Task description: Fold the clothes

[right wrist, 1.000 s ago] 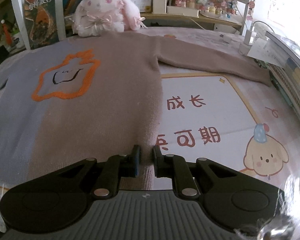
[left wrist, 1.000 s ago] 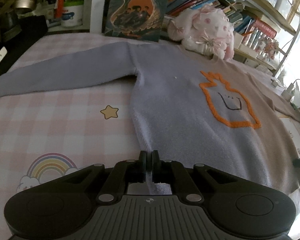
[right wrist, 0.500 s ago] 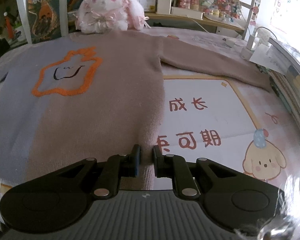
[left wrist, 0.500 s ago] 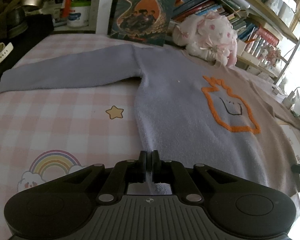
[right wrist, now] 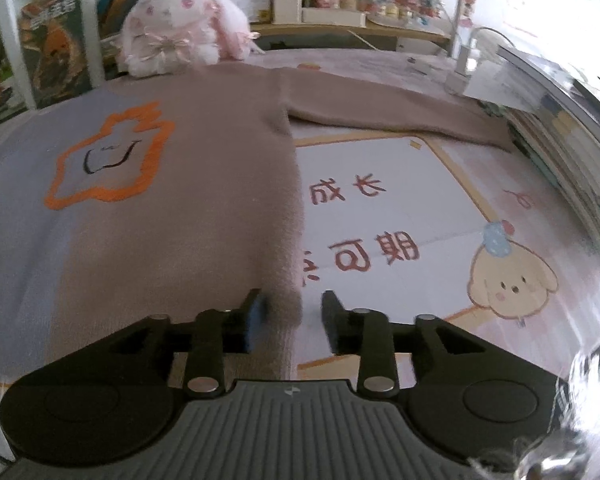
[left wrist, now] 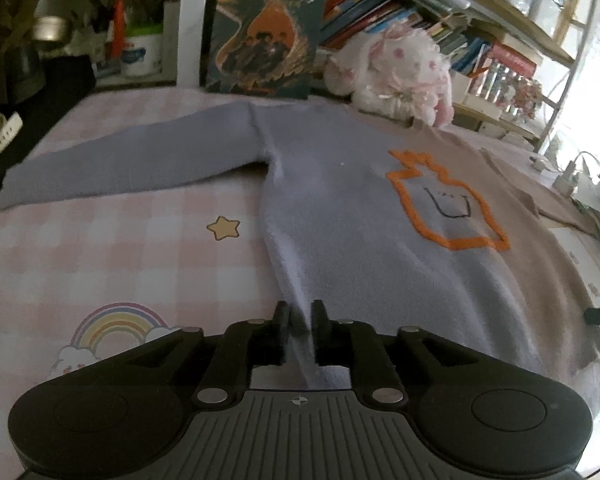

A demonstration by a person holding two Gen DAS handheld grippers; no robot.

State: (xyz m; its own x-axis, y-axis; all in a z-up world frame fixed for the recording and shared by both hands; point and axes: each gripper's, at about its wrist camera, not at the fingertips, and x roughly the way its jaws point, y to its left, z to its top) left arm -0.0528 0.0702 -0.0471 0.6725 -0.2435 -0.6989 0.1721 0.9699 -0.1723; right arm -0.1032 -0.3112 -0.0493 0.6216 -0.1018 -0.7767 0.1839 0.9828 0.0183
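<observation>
A sweater [left wrist: 360,240], lavender on one half and tan on the other, lies flat on the printed mat with an orange outlined figure [left wrist: 448,204] on its chest. Both sleeves are spread out: the lavender one [left wrist: 132,160] to the left, the tan one [right wrist: 388,108] to the right. My left gripper [left wrist: 299,314] sits at the lavender bottom corner. Its jaws are opening and a strip of hem runs loosely between them. At the tan bottom corner of the sweater [right wrist: 180,220], my right gripper [right wrist: 292,306] is opening wider, with the hem edge lying between its fingers, near the left one.
A white and pink plush toy [left wrist: 392,72] and an upright book [left wrist: 264,32] stand just behind the collar, before crowded bookshelves. A stack of books [right wrist: 560,152] lines the right edge, and a charger with its cable [right wrist: 460,76] lies at the back right. Bare mat [left wrist: 100,248] flanks the sweater.
Both grippers were shut on the sweater's bottom corners; now their jaws have parted, the right more than the left. The sweater lies where it was.
</observation>
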